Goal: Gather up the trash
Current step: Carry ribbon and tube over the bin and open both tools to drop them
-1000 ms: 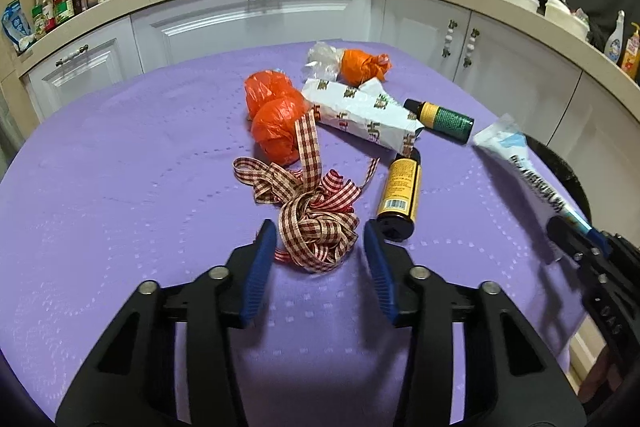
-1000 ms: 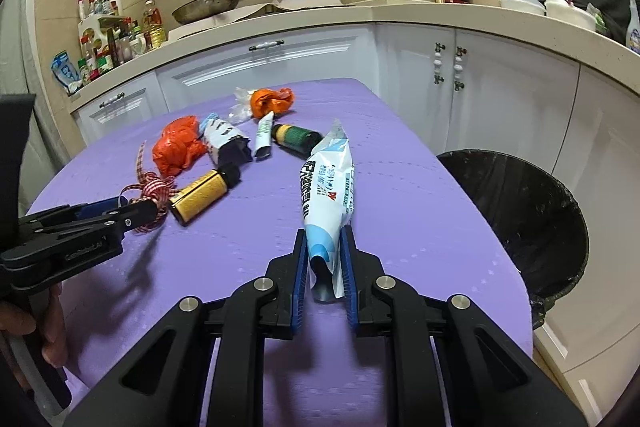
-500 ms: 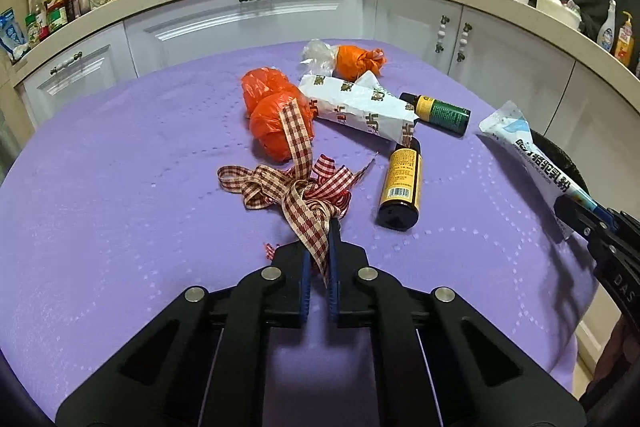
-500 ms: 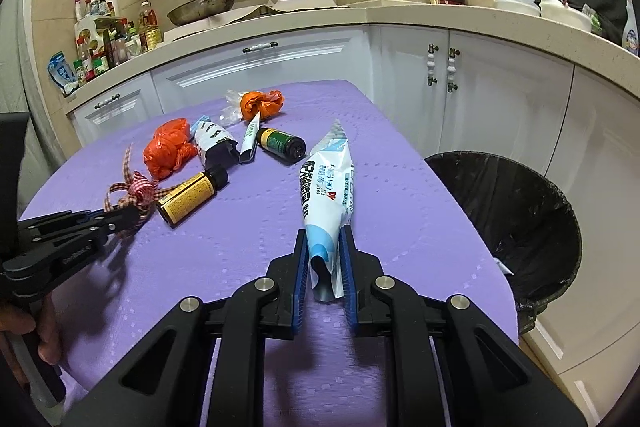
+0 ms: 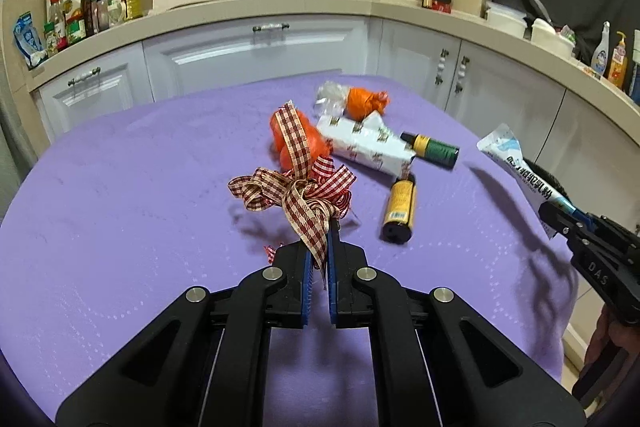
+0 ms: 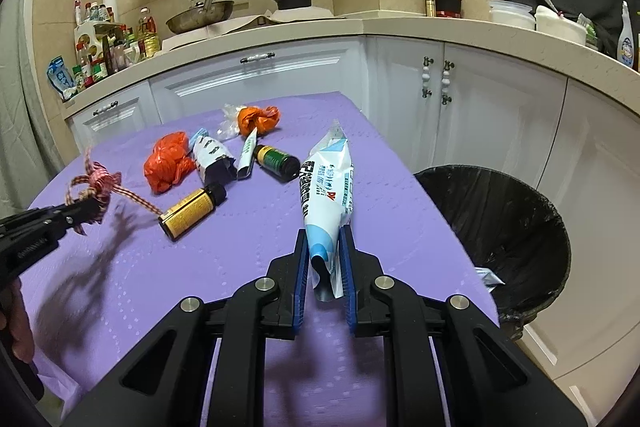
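Observation:
A red-and-white checked ribbon bow point(image 5: 298, 193) hangs just above the purple table point(image 5: 120, 207), with my left gripper point(image 5: 319, 243) shut on its tail. From the right wrist view the same ribbon bow point(image 6: 98, 183) shows at the far left. My right gripper point(image 6: 324, 255) is shut on a white-and-blue plastic pouch point(image 6: 328, 187), held up over the table's right side. A black-lined trash bin point(image 6: 508, 227) stands on the floor right of the table.
On the table lie two orange bags point(image 6: 168, 167) point(image 6: 256, 119), a wrapped white packet point(image 5: 366, 145), a yellow-labelled bottle point(image 5: 398, 207), a green-labelled bottle point(image 5: 434, 149) and a small tube point(image 6: 248, 153). White cabinets and a cluttered counter curve behind.
My left gripper closed on the ribbon bow and lifted it off the table. My right gripper has kept hold of the pouch and drifted slightly toward the bin.

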Tool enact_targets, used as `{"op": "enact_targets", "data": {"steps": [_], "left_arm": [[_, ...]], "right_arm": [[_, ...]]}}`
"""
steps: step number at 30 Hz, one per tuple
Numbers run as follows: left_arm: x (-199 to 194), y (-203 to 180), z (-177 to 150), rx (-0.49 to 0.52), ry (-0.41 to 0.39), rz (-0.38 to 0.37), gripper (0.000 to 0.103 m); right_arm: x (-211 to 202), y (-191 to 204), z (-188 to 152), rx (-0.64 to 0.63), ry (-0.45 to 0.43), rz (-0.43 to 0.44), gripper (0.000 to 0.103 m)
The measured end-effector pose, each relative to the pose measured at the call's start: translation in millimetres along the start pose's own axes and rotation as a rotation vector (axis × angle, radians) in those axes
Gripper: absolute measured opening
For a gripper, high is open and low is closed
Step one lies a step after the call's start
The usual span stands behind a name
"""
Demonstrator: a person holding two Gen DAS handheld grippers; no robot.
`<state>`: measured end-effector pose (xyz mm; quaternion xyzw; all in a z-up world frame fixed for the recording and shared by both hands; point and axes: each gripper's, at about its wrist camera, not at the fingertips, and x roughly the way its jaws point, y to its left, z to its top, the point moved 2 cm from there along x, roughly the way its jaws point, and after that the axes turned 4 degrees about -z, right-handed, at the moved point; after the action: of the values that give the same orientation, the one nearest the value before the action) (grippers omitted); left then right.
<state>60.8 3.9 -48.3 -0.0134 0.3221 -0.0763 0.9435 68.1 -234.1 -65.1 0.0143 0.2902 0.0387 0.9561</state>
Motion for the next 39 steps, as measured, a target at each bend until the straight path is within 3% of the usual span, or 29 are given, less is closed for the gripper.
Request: {"op": "enact_targets", "data": {"steps": [7, 16, 28, 39], "left_arm": [[-5, -28, 17, 0.041, -0.041, -0.057, 0.006], [8, -97, 44, 0.143, -0.085, -0.182, 0.006], [61, -196, 54, 0.272, -0.051, -0.314, 0.006], [109, -247, 56, 0.333, -0.003, -0.340, 0.006]], "right_arm": [[-7, -23, 9, 0.025, -0.027, -0.048, 0.016], [-11, -74, 17, 0.086, -0.046, -0.140, 0.016], [4, -138, 17, 0.147, -0.023, -0.229, 0.016], [27, -174, 11, 0.197, 0.004, -0.252, 0.016]]}}
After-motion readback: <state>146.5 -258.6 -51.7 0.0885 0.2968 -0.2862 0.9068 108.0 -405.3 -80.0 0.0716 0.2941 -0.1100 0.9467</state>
